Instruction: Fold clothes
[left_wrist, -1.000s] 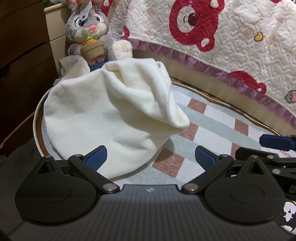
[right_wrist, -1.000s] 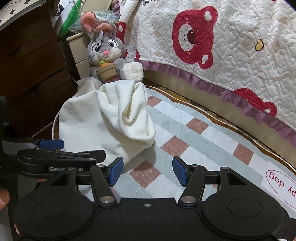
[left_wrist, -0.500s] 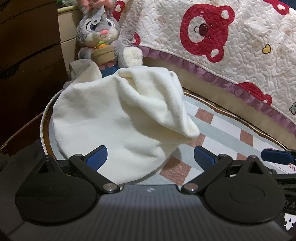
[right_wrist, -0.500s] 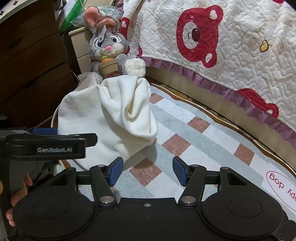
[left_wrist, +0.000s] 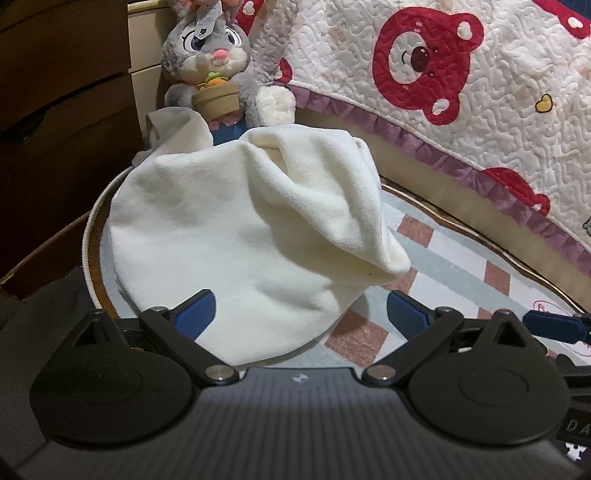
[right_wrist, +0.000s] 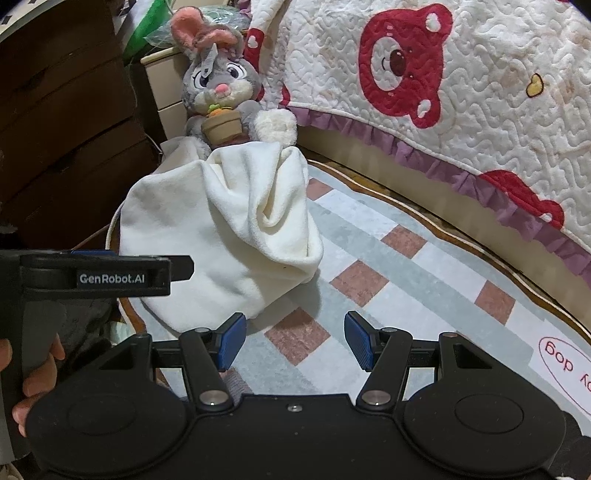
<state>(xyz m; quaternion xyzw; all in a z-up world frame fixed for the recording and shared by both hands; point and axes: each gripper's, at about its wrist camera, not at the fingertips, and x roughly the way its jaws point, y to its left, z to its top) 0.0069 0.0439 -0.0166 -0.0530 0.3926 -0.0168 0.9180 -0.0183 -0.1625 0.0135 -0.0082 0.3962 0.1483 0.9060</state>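
Your garment is a cream fleece piece lying in a loose heap at the left end of the rug, its far edge up against the plush rabbit and well short of the quilt hanging on the right. It looks soft and thick, bunched rather than flat: one flap is rolled over itself into a fat fold whose rounded tip points toward the open rug, and a smaller bit trails off behind, near the rabbit. By my reading you are at the start of a fold, lining up for a grasp, with nothing picked up yet. Your left gripper hangs just over the near hem with its fingers spread wide and empty; your right gripper is likewise spread and empty, above bare rug just beside the near right edge of the cloth. Next you likely need to pinch the near hem, or the rolled flap, and draw it out flat.
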